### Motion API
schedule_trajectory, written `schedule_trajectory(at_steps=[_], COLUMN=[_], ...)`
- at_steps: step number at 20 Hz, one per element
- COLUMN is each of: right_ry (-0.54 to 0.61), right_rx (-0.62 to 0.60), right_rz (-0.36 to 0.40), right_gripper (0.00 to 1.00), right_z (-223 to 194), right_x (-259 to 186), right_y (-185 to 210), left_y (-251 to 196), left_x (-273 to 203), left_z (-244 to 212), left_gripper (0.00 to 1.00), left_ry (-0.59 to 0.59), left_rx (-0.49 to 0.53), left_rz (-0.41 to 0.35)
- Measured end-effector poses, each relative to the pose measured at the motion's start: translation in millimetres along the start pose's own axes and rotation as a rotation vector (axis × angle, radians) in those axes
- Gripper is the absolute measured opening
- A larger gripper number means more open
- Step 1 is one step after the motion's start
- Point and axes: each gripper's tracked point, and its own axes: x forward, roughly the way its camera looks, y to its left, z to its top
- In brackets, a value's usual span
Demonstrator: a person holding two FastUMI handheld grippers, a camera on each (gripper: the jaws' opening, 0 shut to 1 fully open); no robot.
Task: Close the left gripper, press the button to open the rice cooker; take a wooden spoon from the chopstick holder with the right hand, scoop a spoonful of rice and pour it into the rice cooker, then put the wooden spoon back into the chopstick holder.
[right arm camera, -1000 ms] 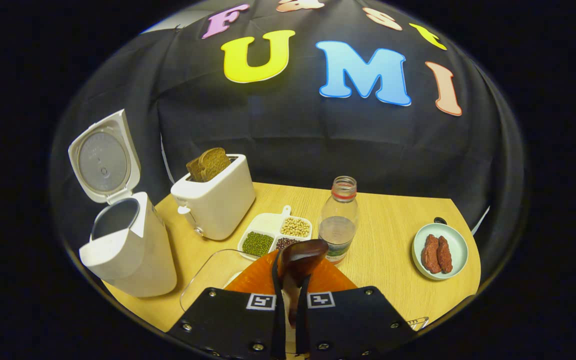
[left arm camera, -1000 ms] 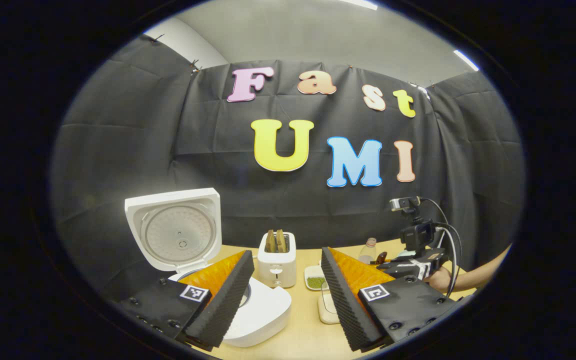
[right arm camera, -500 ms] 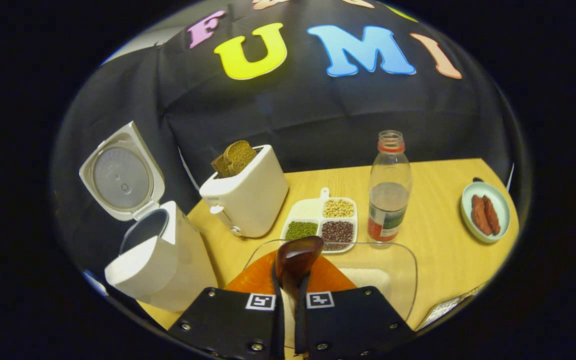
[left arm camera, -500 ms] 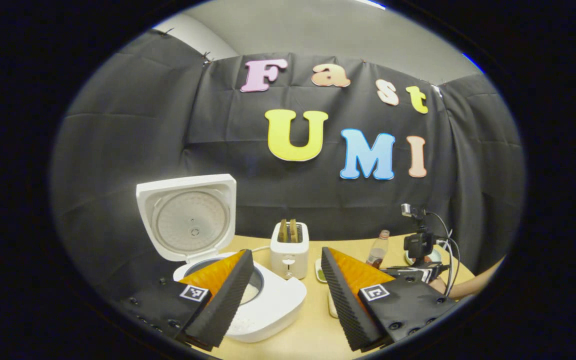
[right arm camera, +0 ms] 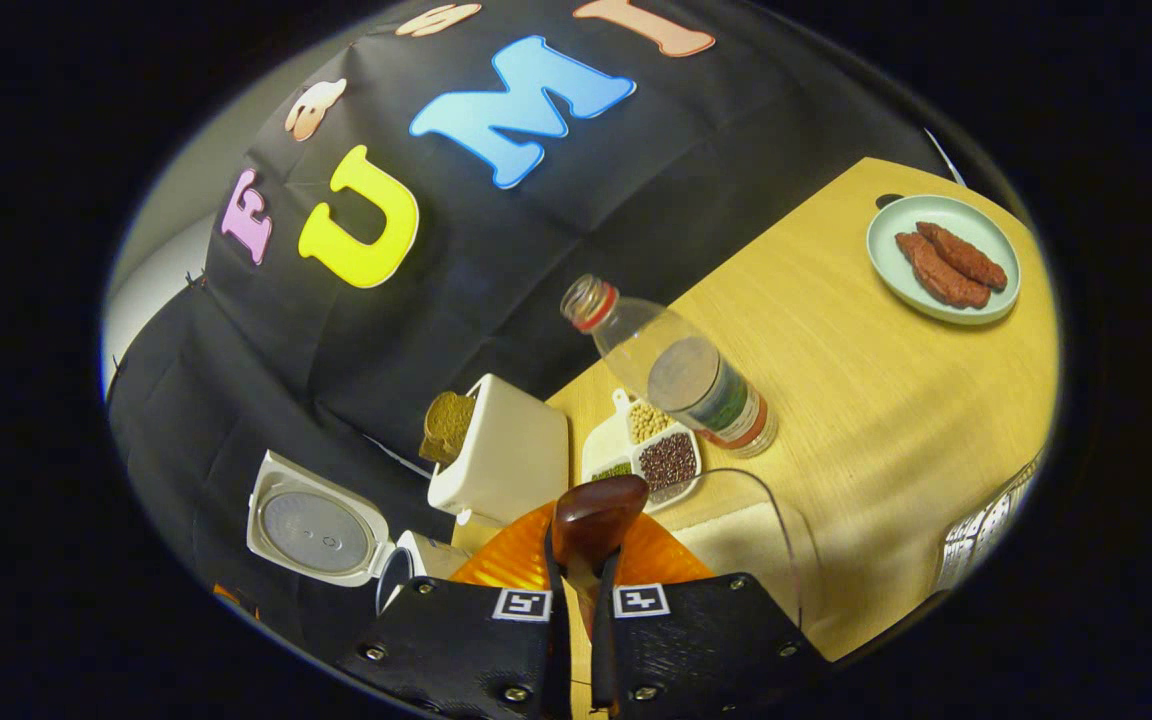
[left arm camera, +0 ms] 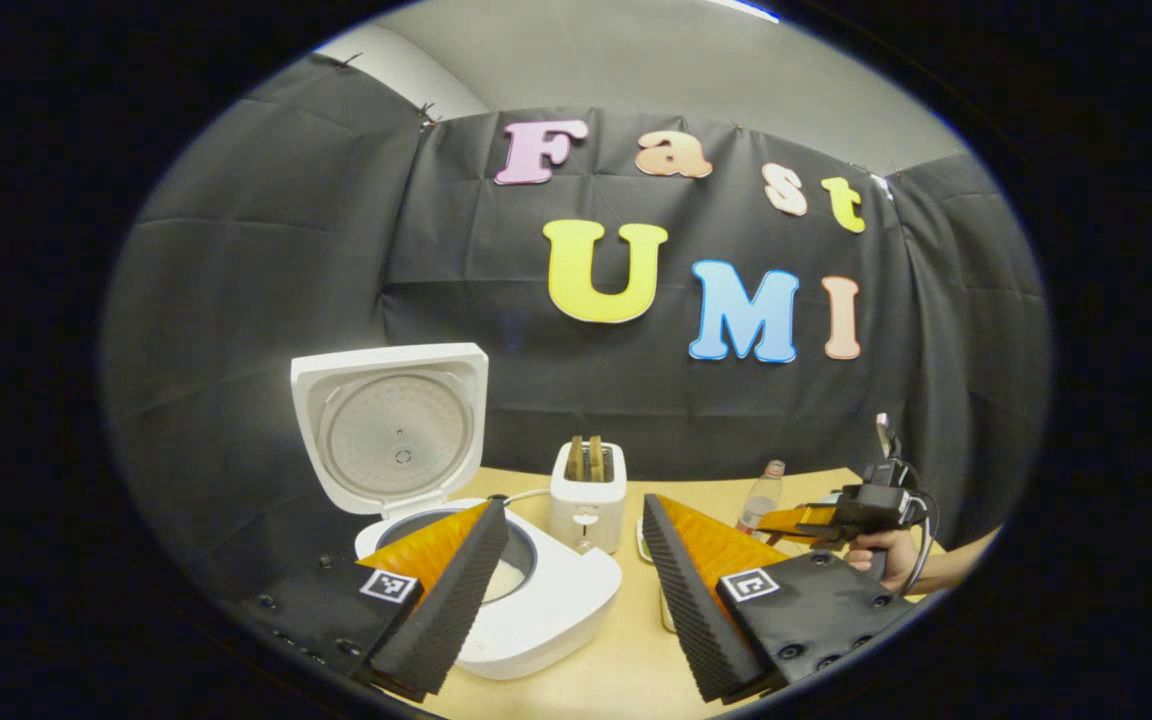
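The white rice cooker (left arm camera: 536, 620) stands open with its lid (left arm camera: 391, 440) upright; pale contents show in its pot. My left gripper (left arm camera: 571, 590) hangs open just in front of the cooker, with nothing between its fingers. My right gripper (right arm camera: 576, 585) is shut on the handle of the dark wooden spoon (right arm camera: 596, 508), whose bowl pokes out ahead. The spoon sits over the near rim of a clear glass dish of rice (right arm camera: 746, 535). This view is strongly tilted. In the left gripper view the right gripper (left arm camera: 861, 510) shows far right, held by a hand (left arm camera: 886, 555).
A white toaster (right arm camera: 501, 455) with bread stands by the cooker (right arm camera: 311, 520). Beside it lie a divided dish of beans (right arm camera: 651, 455) and a plastic bottle (right arm camera: 686, 375). A plate of sausages (right arm camera: 941, 260) sits far right. A metal mesh thing (right arm camera: 981, 530) shows at the right edge.
The right gripper has rolled hard with the spoon, so its view now tilts, and has come closer over the rice dish. The left gripper stayed open and drifted slightly.
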Motion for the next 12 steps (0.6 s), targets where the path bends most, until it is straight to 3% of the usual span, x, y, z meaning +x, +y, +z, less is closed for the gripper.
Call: schedule_trajectory(at_steps=[2, 5, 6, 11, 12], right_ry=[-0.036, -0.08, -0.084, -0.108, -0.107], right_rx=[0.032, 0.112, 0.154, 0.322, 0.337], right_rz=[0.02, 0.053, 0.071, 0.153, 0.169], right_gripper=[0.08, 0.08, 0.08, 0.08, 0.08], right_z=[19, 34, 35, 46, 45], right_x=[-16, -34, -37, -55, -59], right_y=[4, 9, 14, 38, 45], left_y=[-4, -11, -13, -8, -5], left_x=[0, 0, -1, -8, -11], left_z=[4, 13, 15, 28, 29], left_gripper=[0.94, 0.99, 0.94, 0.95, 0.99], left_ry=[-0.013, -0.037, -0.047, -0.084, -0.088], left_rx=[-0.003, 0.001, 0.006, 0.015, 0.013], left_rz=[-0.009, -0.022, -0.028, -0.042, -0.043])
